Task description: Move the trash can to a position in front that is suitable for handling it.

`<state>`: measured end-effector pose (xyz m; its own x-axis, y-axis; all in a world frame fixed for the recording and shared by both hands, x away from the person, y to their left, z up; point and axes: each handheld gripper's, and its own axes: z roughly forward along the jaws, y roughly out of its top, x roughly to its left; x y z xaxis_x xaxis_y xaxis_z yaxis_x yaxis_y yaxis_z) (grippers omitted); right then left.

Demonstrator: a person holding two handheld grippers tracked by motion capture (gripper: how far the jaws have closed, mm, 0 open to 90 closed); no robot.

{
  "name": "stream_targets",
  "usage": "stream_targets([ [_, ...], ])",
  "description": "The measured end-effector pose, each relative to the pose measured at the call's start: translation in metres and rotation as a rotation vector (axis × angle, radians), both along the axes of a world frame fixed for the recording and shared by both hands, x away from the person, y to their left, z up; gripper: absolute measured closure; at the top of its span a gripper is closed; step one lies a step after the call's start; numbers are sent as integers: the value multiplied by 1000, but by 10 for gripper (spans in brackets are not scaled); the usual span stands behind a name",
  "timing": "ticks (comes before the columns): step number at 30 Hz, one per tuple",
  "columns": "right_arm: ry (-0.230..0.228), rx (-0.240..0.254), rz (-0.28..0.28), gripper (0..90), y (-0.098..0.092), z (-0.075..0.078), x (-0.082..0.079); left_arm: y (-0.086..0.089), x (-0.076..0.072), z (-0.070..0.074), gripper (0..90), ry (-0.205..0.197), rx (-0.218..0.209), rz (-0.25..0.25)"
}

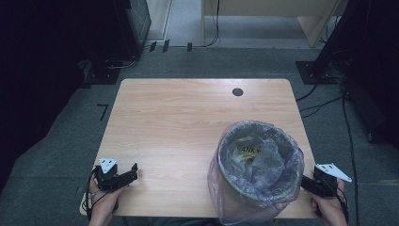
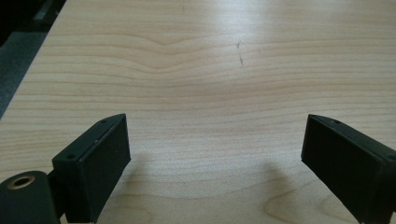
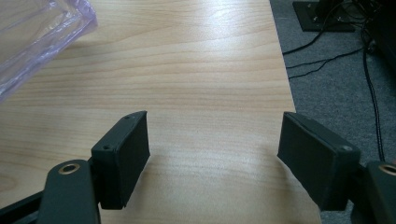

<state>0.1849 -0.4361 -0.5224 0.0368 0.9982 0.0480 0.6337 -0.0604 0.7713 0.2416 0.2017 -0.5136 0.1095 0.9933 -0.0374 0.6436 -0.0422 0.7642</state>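
Approach step: my left gripper and right gripper rest wide and empty; next, I reach for the bin liner on the waste bin.

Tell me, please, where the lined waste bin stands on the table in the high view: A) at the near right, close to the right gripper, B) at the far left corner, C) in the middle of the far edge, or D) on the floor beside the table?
A: the bin, lined with a clear plastic bag, stands near the table's near right corner, just left of the right gripper.
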Motion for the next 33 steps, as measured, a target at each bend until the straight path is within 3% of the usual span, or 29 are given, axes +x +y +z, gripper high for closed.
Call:
stream_targets([
  [5, -15, 13, 6, 255, 2, 3, -4, 0, 0, -1, 75, 20, 8, 0],
  [7, -45, 28, 94, 254, 15, 9, -7, -1, 0, -1, 76, 27, 12, -6],
  [9, -51, 32, 116, 253, 20, 10, -8, -2, 1, -1, 76, 28, 13, -6],
  [13, -73, 56, 217, 268, 50, 18, -12, -5, 1, -1, 76, 24, 15, -15],
  [18, -71, 58, 224, 265, 63, 21, -13, -8, -1, -1, 76, 25, 8, -35],
  [19, -70, 62, 266, 239, 67, 21, -14, -7, -1, -1, 76, 24, 4, -35],
  [24, -68, 67, 349, 237, 78, 21, -16, -7, -1, -1, 76, 26, -2, -36],
  [30, -65, 85, 421, 217, 102, 19, -17, -10, -3, -1, 76, 26, -5, -53],
  [33, -67, 97, 427, 210, 113, 19, -18, -14, -3, 0, 76, 24, -12, -68],
])
